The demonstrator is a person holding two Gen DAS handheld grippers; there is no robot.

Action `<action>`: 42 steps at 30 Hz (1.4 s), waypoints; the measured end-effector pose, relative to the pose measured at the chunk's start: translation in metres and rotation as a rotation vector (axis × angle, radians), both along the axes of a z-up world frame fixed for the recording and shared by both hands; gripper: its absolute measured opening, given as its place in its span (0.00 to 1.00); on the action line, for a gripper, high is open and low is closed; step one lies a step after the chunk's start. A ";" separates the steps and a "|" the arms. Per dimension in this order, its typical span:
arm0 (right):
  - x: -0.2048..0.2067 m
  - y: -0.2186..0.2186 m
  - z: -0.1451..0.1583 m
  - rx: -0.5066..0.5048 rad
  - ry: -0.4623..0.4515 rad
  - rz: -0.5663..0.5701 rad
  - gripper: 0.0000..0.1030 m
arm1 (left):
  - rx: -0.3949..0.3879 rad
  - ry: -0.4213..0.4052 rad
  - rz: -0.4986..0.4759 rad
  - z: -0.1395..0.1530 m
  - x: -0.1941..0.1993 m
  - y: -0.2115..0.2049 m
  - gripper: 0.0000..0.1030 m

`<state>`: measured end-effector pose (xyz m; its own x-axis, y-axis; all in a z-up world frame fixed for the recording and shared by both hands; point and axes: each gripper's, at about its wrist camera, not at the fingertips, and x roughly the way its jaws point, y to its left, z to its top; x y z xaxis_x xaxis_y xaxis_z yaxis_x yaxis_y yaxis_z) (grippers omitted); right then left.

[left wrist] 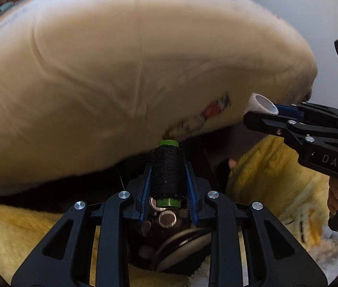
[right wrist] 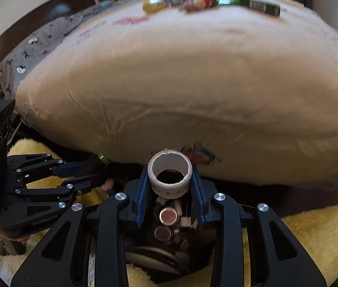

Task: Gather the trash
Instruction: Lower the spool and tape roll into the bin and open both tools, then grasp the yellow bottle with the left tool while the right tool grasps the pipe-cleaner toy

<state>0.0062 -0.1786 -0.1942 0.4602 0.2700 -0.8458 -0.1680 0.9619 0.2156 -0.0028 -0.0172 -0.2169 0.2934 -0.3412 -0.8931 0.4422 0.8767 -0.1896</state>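
Note:
My left gripper [left wrist: 168, 167] is shut on a spool of black thread [left wrist: 168, 172] with green ends, held above a dark bin [left wrist: 169, 244] with coins and other bits in it. My right gripper [right wrist: 170, 179] is shut on a white tape roll [right wrist: 170, 177], held over the same dark bin [right wrist: 166, 246]. The right gripper and its roll [left wrist: 262, 104] show at the right of the left wrist view. The left gripper with the spool [right wrist: 94, 165] shows at the left of the right wrist view.
A bed with a cream sheet [right wrist: 192, 83] fills the view ahead. Several small items, among them a dark green box [right wrist: 259, 6] and a yellow thing [right wrist: 153, 4], lie at its far edge. A yellow fluffy rug [right wrist: 319, 234] lies under the bin. A grey patterned pillow [right wrist: 37, 50] is at the left.

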 end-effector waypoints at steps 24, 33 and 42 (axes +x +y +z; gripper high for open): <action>0.014 -0.022 -0.004 0.053 0.012 -0.079 0.70 | 0.061 0.010 0.027 0.000 0.014 0.017 0.65; 0.042 -0.049 0.056 -0.017 -0.177 -0.162 0.76 | 0.023 -0.226 0.123 0.075 0.052 0.030 0.77; 0.110 -0.056 0.077 -0.016 -0.255 -0.204 0.79 | 0.022 -0.365 0.183 0.102 0.117 0.028 0.78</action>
